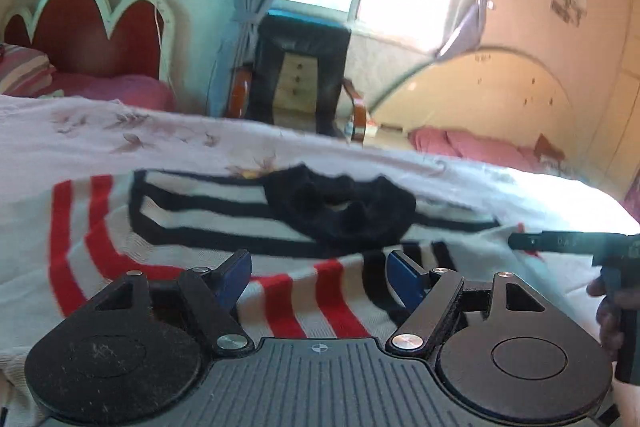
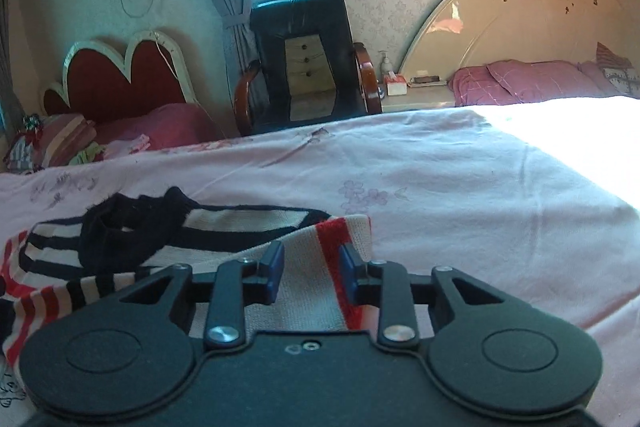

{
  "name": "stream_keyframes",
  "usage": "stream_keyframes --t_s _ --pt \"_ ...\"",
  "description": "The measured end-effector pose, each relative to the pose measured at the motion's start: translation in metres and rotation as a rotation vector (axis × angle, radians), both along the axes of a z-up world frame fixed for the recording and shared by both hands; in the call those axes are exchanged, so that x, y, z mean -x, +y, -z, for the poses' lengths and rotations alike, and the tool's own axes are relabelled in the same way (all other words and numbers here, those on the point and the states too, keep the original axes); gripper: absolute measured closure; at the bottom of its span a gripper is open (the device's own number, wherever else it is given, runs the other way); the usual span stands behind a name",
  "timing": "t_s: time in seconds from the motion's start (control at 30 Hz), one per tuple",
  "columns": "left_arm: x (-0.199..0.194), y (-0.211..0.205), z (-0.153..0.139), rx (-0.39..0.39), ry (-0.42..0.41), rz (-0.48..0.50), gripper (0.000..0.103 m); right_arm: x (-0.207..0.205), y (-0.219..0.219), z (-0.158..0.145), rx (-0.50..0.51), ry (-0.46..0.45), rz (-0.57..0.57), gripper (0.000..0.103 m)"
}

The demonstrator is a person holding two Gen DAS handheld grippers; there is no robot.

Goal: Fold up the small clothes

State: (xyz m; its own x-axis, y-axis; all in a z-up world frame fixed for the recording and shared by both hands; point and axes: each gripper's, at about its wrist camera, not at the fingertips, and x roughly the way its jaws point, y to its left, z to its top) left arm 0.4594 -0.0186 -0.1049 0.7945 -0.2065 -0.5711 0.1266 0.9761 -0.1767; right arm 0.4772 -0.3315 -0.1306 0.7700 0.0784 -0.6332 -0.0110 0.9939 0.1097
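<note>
A small knit sweater (image 1: 192,215) with white, red and black stripes and a black collar (image 1: 344,207) lies on the pink bed sheet (image 1: 100,131). My left gripper (image 1: 320,279) is open just above the sweater's red-striped part, holding nothing. My right gripper (image 2: 312,271) is open, its blue pads either side of a folded red-and-white edge of the sweater (image 2: 320,247); the fabric lies between the jaws, not pinched. The right gripper also shows at the right edge of the left wrist view (image 1: 568,243). The black collar appears left of it (image 2: 120,227).
The sheet (image 2: 480,187) stretches right into bright sunlight. Behind the bed stand a black armchair (image 2: 304,59), a second bed with a red headboard (image 2: 120,75), a cream headboard (image 2: 520,27), pink pillows (image 2: 532,79) and a nightstand (image 2: 416,99).
</note>
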Motion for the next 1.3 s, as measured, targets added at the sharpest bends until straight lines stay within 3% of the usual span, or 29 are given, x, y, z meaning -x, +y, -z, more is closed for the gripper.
stream_keyframes --t_s 0.03,0.17,0.33,0.43,0.6,0.77,0.9,0.97,1.03,1.07,1.13,1.2,1.3 --pt "-0.010 -0.006 0.011 -0.032 0.067 -0.005 0.029 -0.002 0.000 0.005 0.010 0.007 0.003 0.070" --pt "-0.003 -0.023 0.016 -0.131 0.044 0.030 0.020 0.003 -0.001 0.002 0.005 0.007 0.006 0.070" --pt "0.011 -0.016 0.000 -0.087 0.055 0.011 0.020 0.031 0.001 -0.016 -0.007 -0.032 -0.003 0.068" --pt "0.016 -0.014 0.001 -0.104 0.077 -0.003 0.020 0.054 0.005 -0.018 -0.028 -0.038 -0.027 0.066" --pt "0.014 -0.019 0.015 -0.154 0.073 0.000 0.020 0.060 0.025 0.005 0.049 0.014 -0.063 0.062" --pt "0.019 -0.014 0.005 -0.146 0.074 -0.007 0.020 0.068 0.030 -0.009 0.023 0.010 -0.057 0.063" --pt "0.032 -0.008 0.000 -0.137 0.069 -0.005 0.020 0.097 0.037 -0.018 0.021 -0.014 -0.085 0.063" --pt "0.036 -0.006 0.009 -0.148 0.102 0.003 0.020 0.107 0.042 -0.012 0.023 0.006 -0.104 0.062" --pt "0.041 -0.004 0.017 -0.152 0.080 0.015 0.020 0.110 0.050 0.004 0.071 0.056 -0.109 0.061" --pt "0.042 -0.003 0.016 -0.151 0.084 0.019 0.020 0.114 0.054 0.005 0.100 0.034 -0.112 0.061" --pt "0.048 0.008 0.006 -0.119 0.077 0.001 0.020 0.115 0.059 -0.002 0.102 0.038 -0.094 0.061" --pt "0.060 0.031 -0.001 -0.045 0.056 -0.029 0.020 0.120 0.055 -0.011 0.030 0.014 -0.082 0.061" --pt "0.087 0.088 -0.006 0.065 0.055 -0.138 0.020 0.126 0.056 -0.020 -0.041 0.003 -0.065 0.061"
